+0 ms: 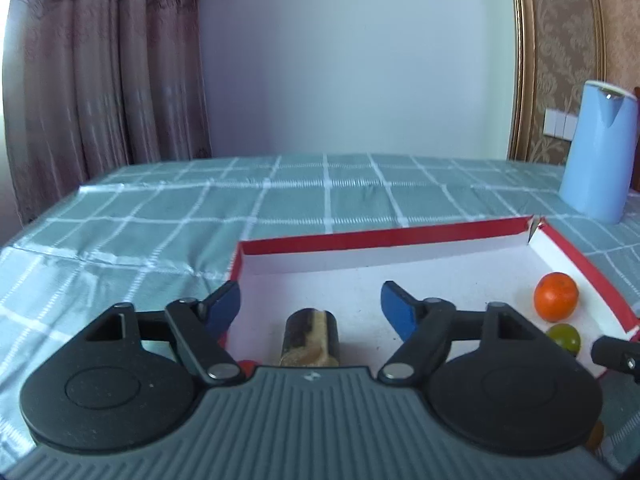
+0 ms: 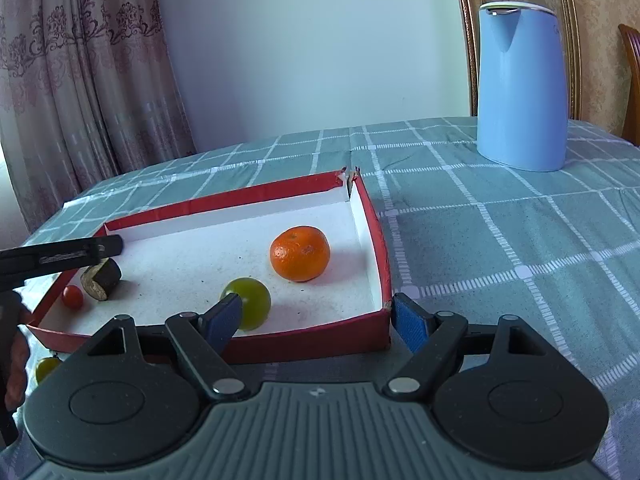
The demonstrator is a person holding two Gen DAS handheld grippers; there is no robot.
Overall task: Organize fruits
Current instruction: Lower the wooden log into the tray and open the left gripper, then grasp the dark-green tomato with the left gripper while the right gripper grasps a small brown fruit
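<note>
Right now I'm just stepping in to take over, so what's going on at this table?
A person is sorting fruit into a red box with two handheld grippers. The left gripper stands open over a dark cut piece lying in the box. The right gripper is open and empty at the box's near corner. An orange, green fruit and small red fruit are inside.

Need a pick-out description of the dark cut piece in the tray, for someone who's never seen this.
Find the shallow red-rimmed white cardboard tray on the checked green tablecloth. Near its left wall lies a dark-skinned cylindrical chunk with pale cut flesh, beside a small red tomato. It alone is neither round nor bright.
</note>
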